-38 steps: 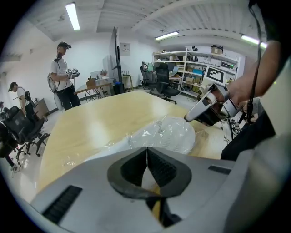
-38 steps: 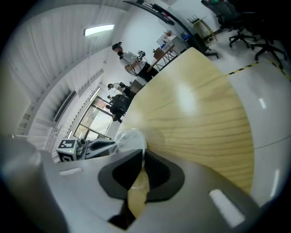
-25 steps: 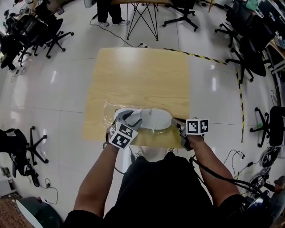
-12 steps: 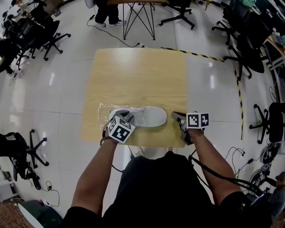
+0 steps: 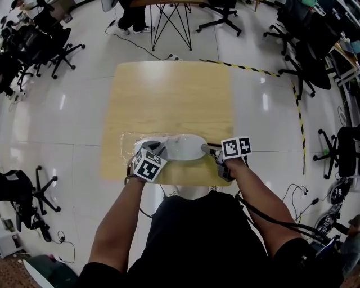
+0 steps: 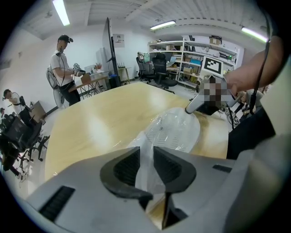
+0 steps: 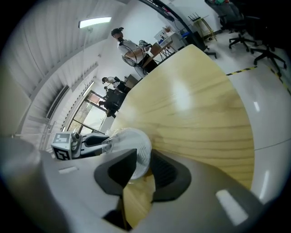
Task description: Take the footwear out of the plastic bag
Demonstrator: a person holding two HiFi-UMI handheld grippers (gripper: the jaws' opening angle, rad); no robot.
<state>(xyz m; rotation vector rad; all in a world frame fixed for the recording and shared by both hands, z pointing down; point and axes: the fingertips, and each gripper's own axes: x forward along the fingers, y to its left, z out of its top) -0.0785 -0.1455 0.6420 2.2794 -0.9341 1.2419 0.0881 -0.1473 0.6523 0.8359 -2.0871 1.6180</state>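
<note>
A white shoe (image 5: 183, 148) lies inside a clear plastic bag (image 5: 128, 140) at the near edge of the wooden table (image 5: 169, 95). My left gripper (image 5: 156, 148) sits at the shoe's left end. In the left gripper view its jaws (image 6: 145, 157) have just been closing and now pinch the bagged end; the ribbed sole (image 6: 175, 129) shows beyond. My right gripper (image 5: 209, 149) is at the shoe's right end. Its jaws (image 7: 143, 166) have just been opening, and the bagged end of the shoe (image 7: 132, 145) sits between them without a clear squeeze.
Office chairs (image 5: 34, 42) stand on the glossy floor around the table. A person (image 5: 132, 17) and a tripod stand (image 5: 171, 22) are beyond the far edge. Yellow-black tape (image 5: 253, 69) runs along the floor on the right.
The left gripper came down onto the shoe's left end and closed on it. The right gripper slid left to the shoe's right end and opened its jaws.
</note>
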